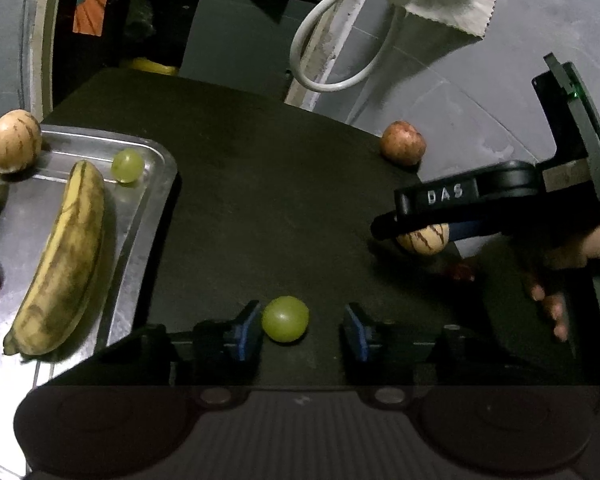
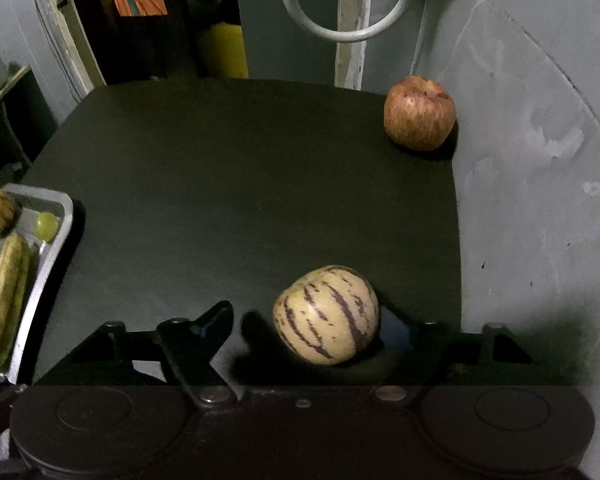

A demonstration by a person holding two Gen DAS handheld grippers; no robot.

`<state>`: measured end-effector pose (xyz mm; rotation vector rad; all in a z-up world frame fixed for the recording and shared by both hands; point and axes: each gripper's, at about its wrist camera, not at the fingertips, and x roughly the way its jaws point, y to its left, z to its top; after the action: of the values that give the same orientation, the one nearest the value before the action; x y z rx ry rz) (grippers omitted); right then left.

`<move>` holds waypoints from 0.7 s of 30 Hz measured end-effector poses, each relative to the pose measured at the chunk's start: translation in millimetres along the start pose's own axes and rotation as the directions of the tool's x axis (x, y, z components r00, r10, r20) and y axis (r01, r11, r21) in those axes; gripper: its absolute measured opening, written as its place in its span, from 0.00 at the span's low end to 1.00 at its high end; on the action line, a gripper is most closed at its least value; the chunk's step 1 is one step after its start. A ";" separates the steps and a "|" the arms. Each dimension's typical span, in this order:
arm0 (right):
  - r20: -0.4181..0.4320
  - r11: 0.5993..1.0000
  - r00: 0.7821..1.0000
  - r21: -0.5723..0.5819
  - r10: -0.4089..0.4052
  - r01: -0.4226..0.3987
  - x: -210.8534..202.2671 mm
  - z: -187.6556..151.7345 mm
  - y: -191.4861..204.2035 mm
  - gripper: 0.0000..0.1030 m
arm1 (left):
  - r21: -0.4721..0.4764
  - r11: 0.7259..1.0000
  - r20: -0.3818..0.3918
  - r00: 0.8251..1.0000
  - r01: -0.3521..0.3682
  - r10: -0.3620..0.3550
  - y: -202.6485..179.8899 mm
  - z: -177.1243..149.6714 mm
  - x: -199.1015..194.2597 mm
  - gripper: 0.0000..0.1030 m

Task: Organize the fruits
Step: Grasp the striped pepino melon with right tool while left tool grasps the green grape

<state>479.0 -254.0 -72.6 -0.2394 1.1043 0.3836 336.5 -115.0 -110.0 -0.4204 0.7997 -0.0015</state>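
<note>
The left tool (image 1: pixel 302 330) stands spread around a green grape (image 1: pixel 285 318) on the dark tabletop (image 1: pixel 260 200); its left pad is just beside the grape, the right pad apart. The right tool (image 2: pixel 304 330) is spread around a striped melon (image 2: pixel 326 314); whether its right pad touches cannot be told. An apple (image 2: pixel 419 113) sits at the far edge, and a metal tray (image 1: pixel 156 184) holds a banana (image 1: pixel 60 260).
</note>
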 end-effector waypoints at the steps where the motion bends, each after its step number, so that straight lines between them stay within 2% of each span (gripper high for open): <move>1: -0.004 1.000 1.000 0.000 -0.008 0.008 1.1 -0.7 0.7 0.73 | -0.002 1.000 0.002 1.000 -0.004 0.004 -0.1 0.0 0.3 0.41; 5: -0.011 0.999 0.999 -0.011 -0.037 0.037 3.3 -3.0 2.5 0.59 | -0.007 1.000 0.012 1.000 -0.013 0.013 2.5 1.9 3.4 0.33; 7: -0.012 0.999 0.999 -0.004 -0.037 0.037 3.8 -4.3 1.5 0.55 | -0.011 1.000 0.013 1.000 -0.011 0.011 4.7 4.7 5.3 0.31; 21: 0.005 1.000 1.000 -0.010 0.006 -0.006 4.1 -11.3 8.7 0.54 | 0.071 0.997 0.004 1.000 -0.031 0.031 -3.3 2.8 3.9 0.30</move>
<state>467.7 -249.6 -81.2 -0.2443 1.0989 0.3953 341.8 -117.6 -109.7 -0.3401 0.8012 -0.0003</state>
